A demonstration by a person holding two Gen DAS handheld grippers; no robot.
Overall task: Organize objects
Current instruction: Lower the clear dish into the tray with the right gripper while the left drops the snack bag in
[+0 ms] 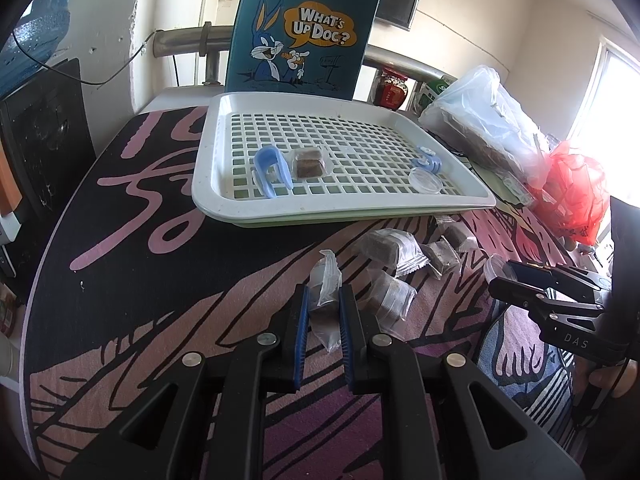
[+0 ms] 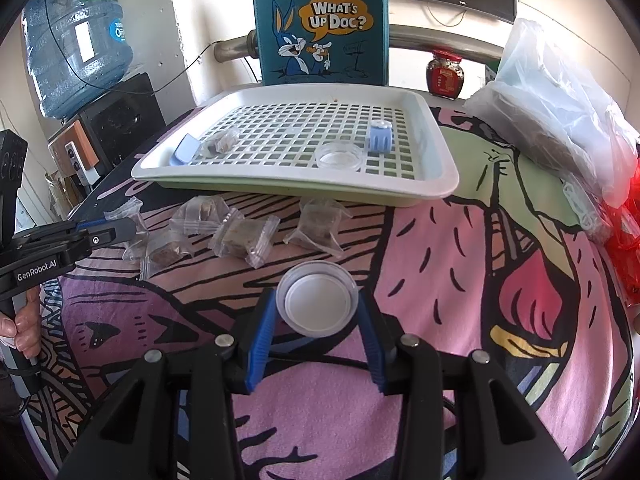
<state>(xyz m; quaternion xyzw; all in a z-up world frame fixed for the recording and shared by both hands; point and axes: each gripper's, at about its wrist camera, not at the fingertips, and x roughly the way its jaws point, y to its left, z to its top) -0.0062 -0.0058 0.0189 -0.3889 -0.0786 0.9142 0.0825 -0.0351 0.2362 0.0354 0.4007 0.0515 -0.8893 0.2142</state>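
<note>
Item 1, left gripper (image 1: 323, 304): blue-padded fingers pressed onto a clear sachet (image 1: 326, 280) holding a brown block. The sachet stands on end between the pads, its long axis running near-to-far along the fingers.

Item 2, right gripper (image 2: 318, 300): fingers pinching a clear round lidded cup (image 2: 318, 298) at its sides, mouth facing the camera.

Item 3, white grid tray (image 1: 224, 200): lies straight ahead of both grippers, on the far side of the patterned cloth. Holds a blue clip (image 1: 272, 170), one brown-block sachet (image 1: 307, 164), a second blue clip (image 1: 427, 159) and a clear dish (image 1: 425, 180).

Item 4, loose sachets (image 2: 244, 238): several, on the cloth between the grippers and the tray's near rim.

Judgement: each load likely travels forward over that near rim. The sachet's kin sits tray-left, the dish tray-right, matching each hand's side.
</note>
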